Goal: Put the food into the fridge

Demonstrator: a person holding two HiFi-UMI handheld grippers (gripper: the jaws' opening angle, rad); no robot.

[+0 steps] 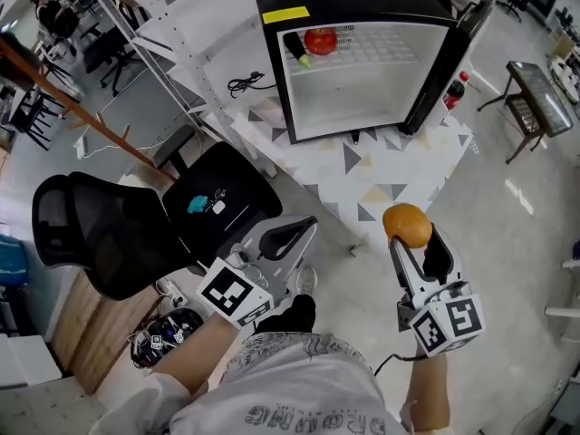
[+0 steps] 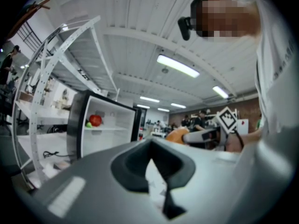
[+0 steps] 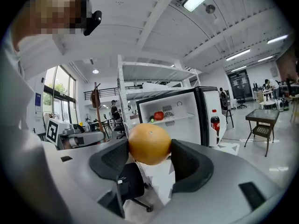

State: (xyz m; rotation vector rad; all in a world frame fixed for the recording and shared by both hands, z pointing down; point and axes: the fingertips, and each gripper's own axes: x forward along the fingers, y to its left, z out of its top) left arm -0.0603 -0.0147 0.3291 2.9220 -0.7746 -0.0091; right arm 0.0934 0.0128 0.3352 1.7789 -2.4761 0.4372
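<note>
One orange (image 3: pixel 149 143) in the right gripper (image 3: pixel 150 154) (left gripper (image 2: pixel 151 161) closed, empty).

Small green thing (image 1: pixel 304 61) beside the red fruit (image 1: pixel 320 40), possibly a pepper.

Your left gripper (image 1: pixel 302 231) and right gripper (image 1: pixel 419 247) are pale grey shells with black pads, each carrying a white cube (image 1: pixel 234 294) printed with black square markers. A thin black cable (image 1: pixel 384 362) hangs from the right one. You wear a white short-sleeved shirt (image 1: pixel 299 379) with grey lettering
</note>
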